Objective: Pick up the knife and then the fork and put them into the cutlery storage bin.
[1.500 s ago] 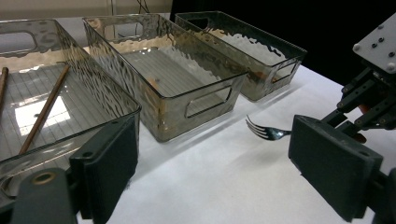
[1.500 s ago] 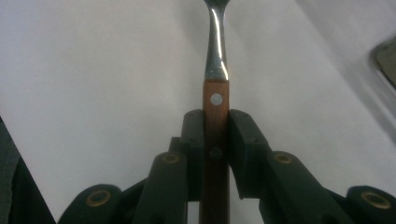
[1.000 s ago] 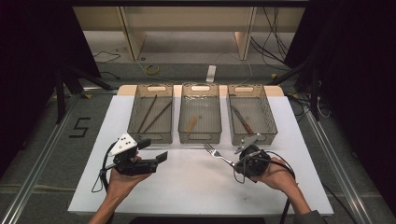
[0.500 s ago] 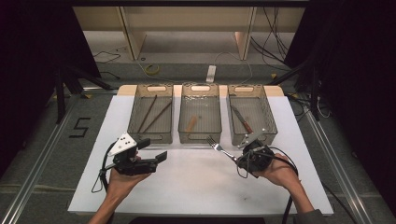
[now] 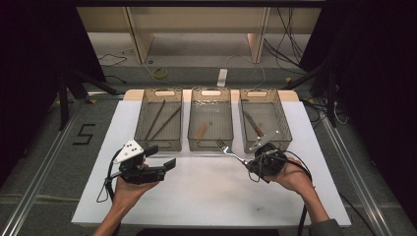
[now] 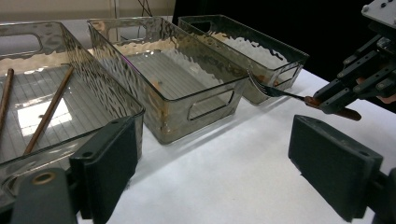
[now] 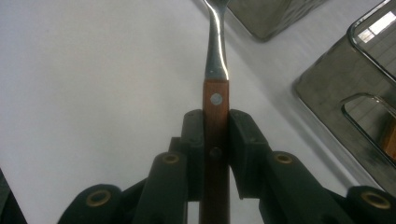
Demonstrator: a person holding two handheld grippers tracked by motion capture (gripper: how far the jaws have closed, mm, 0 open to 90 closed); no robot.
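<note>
— High view first: where is the fork (image 5: 227,148)?

— Clamped by its wooden handle in the right gripper (image 5: 252,162), lifted off the white table (image 5: 206,196), tines pointing at the near end of the middle bin (image 5: 211,123).

— So sorting is under way?

— It seems so. The left bin (image 5: 160,120) holds two chopsticks (image 5: 162,120), the right bin (image 5: 263,123) a knife (image 5: 252,124), and the middle bin one small brown piece. The fork is not yet in a bin.

— And the left gripper (image 5: 164,160)?

— Jaws apart, empty, just above the table.
</note>
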